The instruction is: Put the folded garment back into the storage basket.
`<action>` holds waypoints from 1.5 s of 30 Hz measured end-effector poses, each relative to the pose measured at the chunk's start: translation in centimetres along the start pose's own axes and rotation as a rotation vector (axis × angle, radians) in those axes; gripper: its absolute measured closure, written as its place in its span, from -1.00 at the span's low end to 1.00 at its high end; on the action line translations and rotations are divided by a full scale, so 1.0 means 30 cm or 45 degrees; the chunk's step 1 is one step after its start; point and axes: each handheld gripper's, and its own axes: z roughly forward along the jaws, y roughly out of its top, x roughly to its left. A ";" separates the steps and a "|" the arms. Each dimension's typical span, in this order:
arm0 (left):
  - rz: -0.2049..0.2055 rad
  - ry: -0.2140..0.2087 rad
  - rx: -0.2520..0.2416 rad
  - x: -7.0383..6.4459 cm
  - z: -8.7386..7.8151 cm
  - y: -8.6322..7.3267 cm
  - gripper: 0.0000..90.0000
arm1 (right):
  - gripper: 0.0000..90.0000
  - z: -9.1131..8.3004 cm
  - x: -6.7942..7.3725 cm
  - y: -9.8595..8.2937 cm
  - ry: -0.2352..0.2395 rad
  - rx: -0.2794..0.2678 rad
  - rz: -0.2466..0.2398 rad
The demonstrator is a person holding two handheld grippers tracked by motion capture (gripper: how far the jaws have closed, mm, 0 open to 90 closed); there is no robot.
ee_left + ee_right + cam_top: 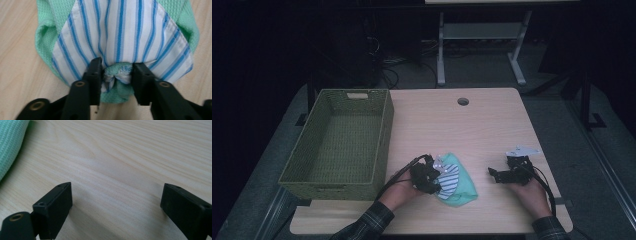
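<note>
The folded cloth bundle (454, 181), a blue-and-white striped fabric wrapped in mint-green knit, is located on the desk (482, 130) near its front edge, at roughly 3 o'clock from the woven basket (384, 131). In the left gripper view, a bunched fold of the bundle (120, 30) is pinched between the fingers (95, 72) of the left gripper (428, 176); the grasp is clenched on the fabric at its near edge.

The bundle is judged light, soft and limp. Sagging and unfolding are to be expected when it is lifted, so a gathered fold through both layers is the preferred hold.

The right gripper (507, 174) is held at 3 o'clock from the bundle, well apart, with fingers (53, 207) released wide over bare desk.

The basket, at 9 o'clock on the desk, is seen with nothing inside.
</note>
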 end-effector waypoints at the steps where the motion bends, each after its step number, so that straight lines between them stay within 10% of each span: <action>1: -0.005 0.002 -0.005 0.003 0.000 -0.001 0.48 | -0.78 0.000 0.000 0.000 0.000 0.000 0.000; 16: -0.114 -0.063 -0.033 0.033 -0.023 0.006 0.69 | -0.78 0.001 -0.001 0.000 0.000 -0.003 -0.005; 45: -0.175 -0.083 -0.193 0.100 -0.283 0.082 0.68 | -0.78 0.001 0.001 0.001 -0.003 0.001 0.008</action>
